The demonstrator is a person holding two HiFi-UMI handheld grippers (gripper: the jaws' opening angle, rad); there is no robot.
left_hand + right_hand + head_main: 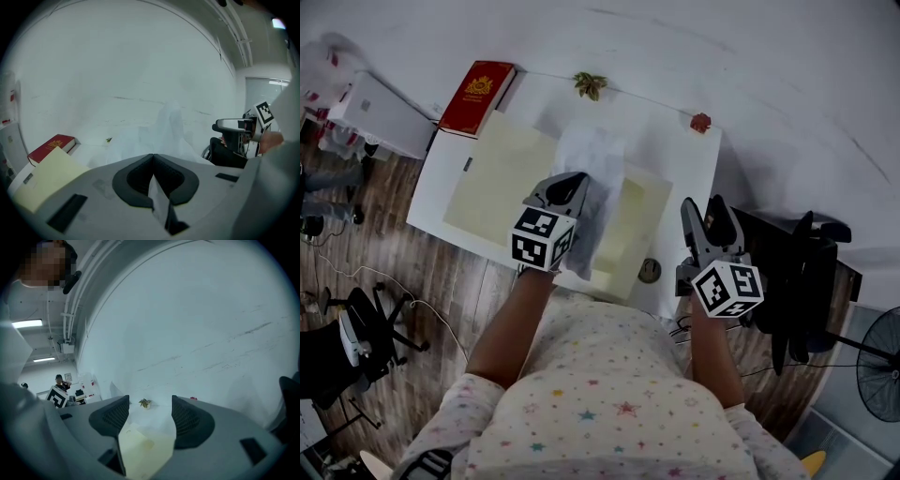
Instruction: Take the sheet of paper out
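A white sheet of paper (598, 159) rises off a pale yellow folder (497, 173) on the white table (675, 159). My left gripper (572, 180) is shut on the sheet's near edge and holds it up. In the left gripper view the sheet (164, 133) stands up ahead of the closed jaws (153, 164), and a strip of it shows pinched between them. My right gripper (708, 211) hovers open above the table's right edge, holding nothing. Between its spread jaws (150, 411) I see the yellow folder (145, 451) below.
A red book (478, 97) lies at the table's far left corner. A small plant (590, 84) and a red bit (700, 122) sit along the wall. A round disc (650, 270) lies by the near edge. A black chair (797, 272) stands to the right.
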